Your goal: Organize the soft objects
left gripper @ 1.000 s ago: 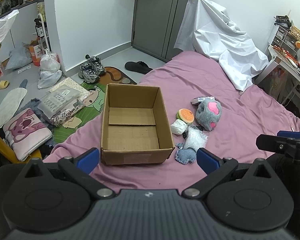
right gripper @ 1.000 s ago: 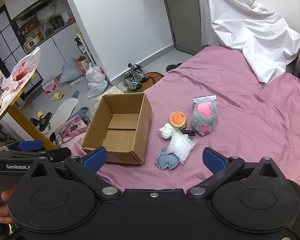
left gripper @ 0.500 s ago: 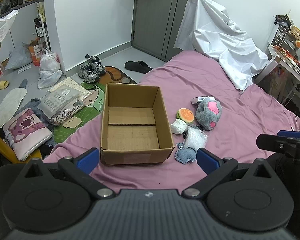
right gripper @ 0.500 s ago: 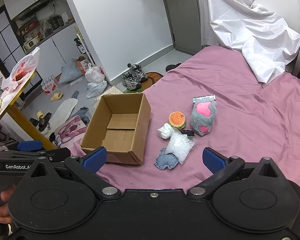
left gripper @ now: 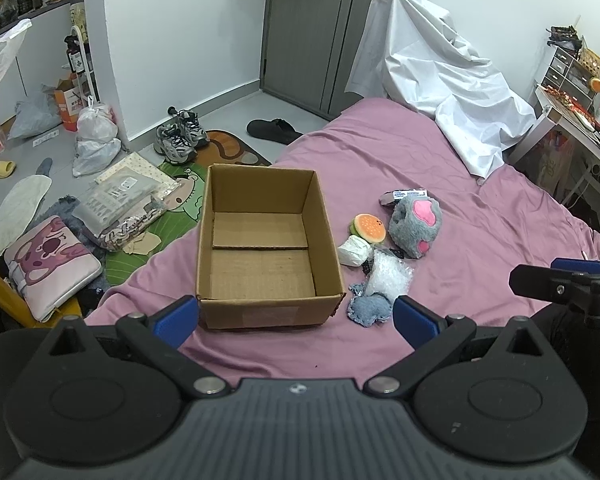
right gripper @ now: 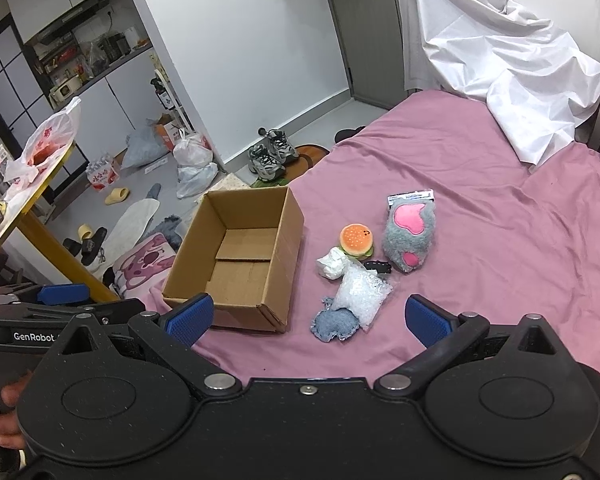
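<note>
Hardly anything has shifted since a moment ago; both the left gripper [left gripper: 296,318] and right gripper [right gripper: 308,318] hover spread wide and empty above the pink bed [left gripper: 480,240]. Beside the empty cardboard box [left gripper: 266,248] lie the soft toys: burger [right gripper: 355,240], grey paw plush [right gripper: 410,238], denim heart [right gripper: 334,323].

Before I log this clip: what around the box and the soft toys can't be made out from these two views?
- Small black object: both views, partly under the clear bag and too small to identify.
- Packet label: the grey plush paw covers most of it; print too small.
- Cardboard box near inner wall: faces away from both cameras.
</note>
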A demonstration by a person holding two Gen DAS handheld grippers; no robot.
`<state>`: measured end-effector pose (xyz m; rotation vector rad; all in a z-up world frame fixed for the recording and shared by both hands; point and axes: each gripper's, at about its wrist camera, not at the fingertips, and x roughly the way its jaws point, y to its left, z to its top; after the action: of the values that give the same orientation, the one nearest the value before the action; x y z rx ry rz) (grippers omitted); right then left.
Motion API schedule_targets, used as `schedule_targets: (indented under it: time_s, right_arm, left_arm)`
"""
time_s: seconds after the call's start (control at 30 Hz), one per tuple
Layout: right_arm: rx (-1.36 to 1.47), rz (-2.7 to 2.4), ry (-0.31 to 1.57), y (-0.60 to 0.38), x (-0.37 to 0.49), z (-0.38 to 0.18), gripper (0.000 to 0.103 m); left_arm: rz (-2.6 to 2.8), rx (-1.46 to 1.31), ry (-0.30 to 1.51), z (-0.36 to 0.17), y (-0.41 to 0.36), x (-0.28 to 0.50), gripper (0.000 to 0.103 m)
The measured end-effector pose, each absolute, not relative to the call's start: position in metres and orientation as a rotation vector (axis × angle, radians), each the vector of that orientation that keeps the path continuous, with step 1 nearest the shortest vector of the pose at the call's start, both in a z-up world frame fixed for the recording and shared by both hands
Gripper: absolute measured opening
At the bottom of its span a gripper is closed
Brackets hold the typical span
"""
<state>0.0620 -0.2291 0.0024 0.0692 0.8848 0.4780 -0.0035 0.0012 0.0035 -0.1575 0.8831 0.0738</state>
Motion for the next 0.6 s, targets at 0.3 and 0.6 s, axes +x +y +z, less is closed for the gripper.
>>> schedule_targets:
  time_s: [0.3, 0.6]
  right_arm:
    - [0.121, 0.469, 0.890, -0.240, 0.072, -0.007, 0.103]
    - [0.193, 0.435, 0.890, -0.257, 0.093, -0.020, 0.103]
  left_arm:
    - [0.063, -0.157, 0.893, -0.005, -0.009, 0.010, 0.102]
    - [0.042, -0.161, 0.884, -0.011, -0.022, 0.029, 0.102]
